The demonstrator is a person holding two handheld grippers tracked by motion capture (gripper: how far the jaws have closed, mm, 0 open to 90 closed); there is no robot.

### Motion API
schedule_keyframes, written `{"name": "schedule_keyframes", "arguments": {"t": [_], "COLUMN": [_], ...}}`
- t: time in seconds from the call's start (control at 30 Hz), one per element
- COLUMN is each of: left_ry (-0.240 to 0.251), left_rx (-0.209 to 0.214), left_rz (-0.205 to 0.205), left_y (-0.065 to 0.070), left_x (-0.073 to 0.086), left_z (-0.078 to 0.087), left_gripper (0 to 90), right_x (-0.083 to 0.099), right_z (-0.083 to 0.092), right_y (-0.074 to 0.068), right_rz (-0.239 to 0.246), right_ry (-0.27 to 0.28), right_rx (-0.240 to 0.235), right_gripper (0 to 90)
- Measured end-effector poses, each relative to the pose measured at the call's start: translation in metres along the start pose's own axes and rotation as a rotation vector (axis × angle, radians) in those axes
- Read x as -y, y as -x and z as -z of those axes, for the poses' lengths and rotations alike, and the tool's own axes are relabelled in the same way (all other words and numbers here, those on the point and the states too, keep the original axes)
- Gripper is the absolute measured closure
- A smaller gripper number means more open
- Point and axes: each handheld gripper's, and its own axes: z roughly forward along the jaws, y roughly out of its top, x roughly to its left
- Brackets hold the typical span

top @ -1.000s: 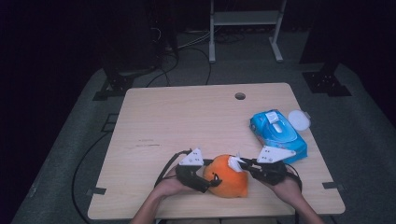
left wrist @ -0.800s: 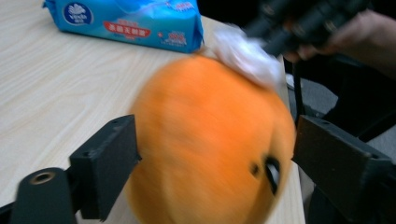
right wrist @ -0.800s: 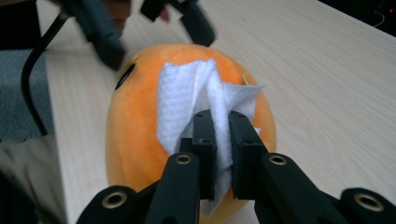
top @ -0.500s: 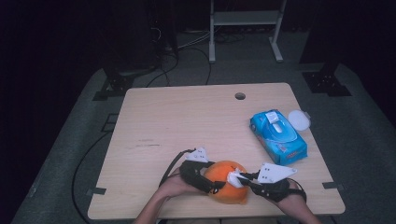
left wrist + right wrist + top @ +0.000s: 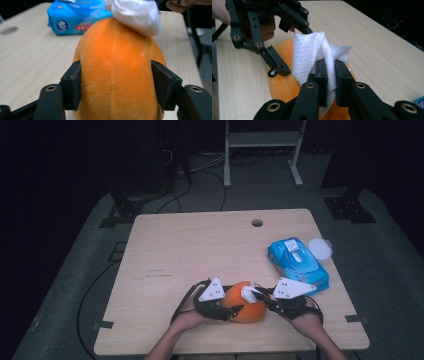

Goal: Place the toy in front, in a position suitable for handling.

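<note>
An orange plush toy [image 5: 245, 309] lies near the table's front edge. My left gripper [image 5: 232, 310] reaches in from the toy's left. Its jaws have just been closing, and both pads [image 5: 72, 85] now press into the sides of the plush toy [image 5: 117, 75]. My right gripper [image 5: 330, 75] is shut on a crumpled white wipe [image 5: 309, 55]. It holds the wipe [image 5: 248, 292] against the toy's top from the right. The right gripper [image 5: 260, 296] stands just right of the toy. The left gripper's fingers [image 5: 274, 60] show behind the wipe.
A blue pack of wet wipes [image 5: 297, 262] lies at the table's right, just behind my right hand, with a round white lid [image 5: 320, 247] beside it. A cable hole [image 5: 257, 223] sits near the table's far edge. The pack [image 5: 75, 17] shows behind the toy.
The left jaws have narrowed onto the plush toy. My right gripper, still on the wipe, dipped toward the front edge and came back over the toy's top.
</note>
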Motion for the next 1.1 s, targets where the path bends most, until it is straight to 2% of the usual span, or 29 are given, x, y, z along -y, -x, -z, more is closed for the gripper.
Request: {"name": "schedule_keyframes", "arguments": {"t": [0.17, 0.33, 0.4, 0.53, 0.63, 0.7, 0.77, 0.8, 0.93, 1.1], "left_ry": [0.007, 0.008, 0.012, 0.017, 0.019, 0.009, -0.014, -0.013, -0.009, -0.007], "left_rx": [0.006, 0.005, 0.007, 0.008, 0.018, 0.022, 0.015, 0.019, 0.034, 0.04], "left_rz": [0.009, 0.005, -0.004, -0.04, -0.083, -0.113, -0.128, -0.119, -0.079, -0.051], "left_y": [-0.003, -0.003, -0.003, 0.001, 0.007, 0.012, 0.014, 0.013, 0.008, 0.005], "left_x": [0.008, 0.007, 0.008, 0.005, 0.001, -0.002, -0.004, -0.003, 0.002, 0.003], "left_z": [0.004, 0.004, 0.004, 0.003, 0.002, 0.0, 0.0, 0.001, 0.003, 0.004], "left_gripper": [32.7, 32.2, 32.0, 31.8, 31.9, 31.5, 30.2, 30.1, 30.0, 28.8], "right_x": [0.008, 0.019, 0.024, 0.028, 0.024, 0.016, 0.008, 0.004, 0.0, 0.013], "right_z": [0.01, 0.022, 0.026, 0.029, 0.026, 0.021, 0.014, 0.011, 0.008, 0.015], "right_y": [0.005, 0.013, 0.017, 0.019, 0.019, 0.014, 0.009, 0.006, 0.003, 0.011], "right_rz": [-0.02, -0.041, -0.066, -0.068, -0.069, -0.055, -0.021, -0.005, 0.004, -0.029], "right_ry": [-0.008, -0.028, -0.039, -0.057, -0.04, -0.023, -0.022, -0.016, -0.015, -0.036], "right_rx": [0.023, 0.058, 0.054, 0.065, 0.048, 0.025, 0.024, 0.021, 0.011, 0.028], "right_gripper": [81.7, 81.7, 81.7, 81.7, 81.7, 81.8, 81.7, 81.7, 81.7, 81.7]}}
